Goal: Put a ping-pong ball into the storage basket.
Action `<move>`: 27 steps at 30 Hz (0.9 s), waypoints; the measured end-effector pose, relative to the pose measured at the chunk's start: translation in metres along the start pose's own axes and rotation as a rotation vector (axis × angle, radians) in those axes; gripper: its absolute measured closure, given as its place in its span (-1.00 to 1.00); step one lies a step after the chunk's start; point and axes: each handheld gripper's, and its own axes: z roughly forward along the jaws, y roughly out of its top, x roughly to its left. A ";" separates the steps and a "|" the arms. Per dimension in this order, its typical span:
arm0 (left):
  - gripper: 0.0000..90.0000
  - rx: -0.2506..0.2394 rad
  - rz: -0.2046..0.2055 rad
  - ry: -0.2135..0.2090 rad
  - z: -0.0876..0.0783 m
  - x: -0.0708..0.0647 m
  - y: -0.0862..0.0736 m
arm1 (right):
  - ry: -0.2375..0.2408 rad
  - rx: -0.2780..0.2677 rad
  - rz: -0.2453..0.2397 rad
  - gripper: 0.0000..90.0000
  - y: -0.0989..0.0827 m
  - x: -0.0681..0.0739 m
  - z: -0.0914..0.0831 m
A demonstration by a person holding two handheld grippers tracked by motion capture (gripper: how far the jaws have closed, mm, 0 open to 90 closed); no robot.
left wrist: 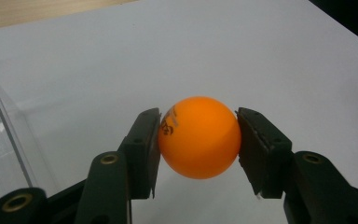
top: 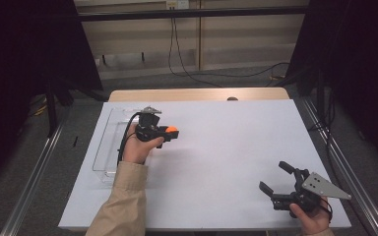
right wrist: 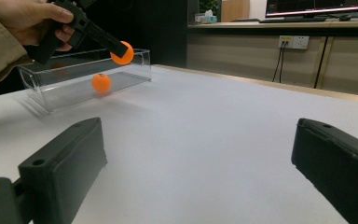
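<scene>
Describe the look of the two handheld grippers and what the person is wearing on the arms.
Both grippers are black with two blocky jaws bearing round rivet holes. The right gripper carries a grey three-cornered plate dotted with holes. A black cable trails from the left gripper. The left arm wears a beige sleeve.

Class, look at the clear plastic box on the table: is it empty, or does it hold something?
Not empty. The right gripper view shows one orange ball lying inside the clear box, while the left gripper holds a second ball above it.

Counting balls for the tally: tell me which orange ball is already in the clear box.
The lower orange table-tennis ball, resting on the clear plastic box's floor. The other orange ball is clamped in the left gripper, above the box.
</scene>
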 end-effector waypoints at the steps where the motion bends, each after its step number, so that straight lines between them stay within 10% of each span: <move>1: 0.13 0.001 0.000 0.002 0.000 0.000 0.000 | 0.001 0.001 0.002 -0.95 0.000 0.000 0.000; 27: 0.13 -0.013 -0.011 0.026 -0.012 0.010 -0.001 | 0.002 -0.002 -0.002 -0.95 0.000 0.000 0.000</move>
